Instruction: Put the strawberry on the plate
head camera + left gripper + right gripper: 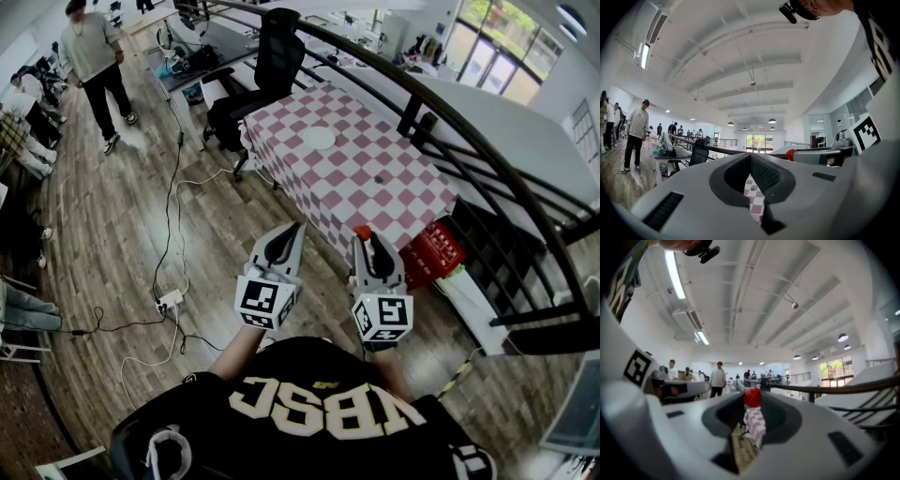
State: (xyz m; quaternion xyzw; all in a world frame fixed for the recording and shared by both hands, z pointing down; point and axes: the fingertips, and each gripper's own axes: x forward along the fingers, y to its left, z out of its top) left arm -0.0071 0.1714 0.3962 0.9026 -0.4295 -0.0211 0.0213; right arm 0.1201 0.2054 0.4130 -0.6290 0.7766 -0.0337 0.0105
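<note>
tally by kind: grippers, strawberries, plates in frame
grippers: 2, left gripper and right gripper
strawberry: 1, red, between the right gripper's jaws
plate: 1, white, on the checked table
total: 4

Head view: steeply down toward checkered table (356,178). Gripper views: along own jaws, upward-tilted, table glimpsed between.

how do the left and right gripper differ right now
The right gripper is clamped on the strawberry; the left gripper holds nothing. The left gripper's jaws meet at the tips; the right gripper's are held apart by the fruit. Both point toward the checkered table.
</note>
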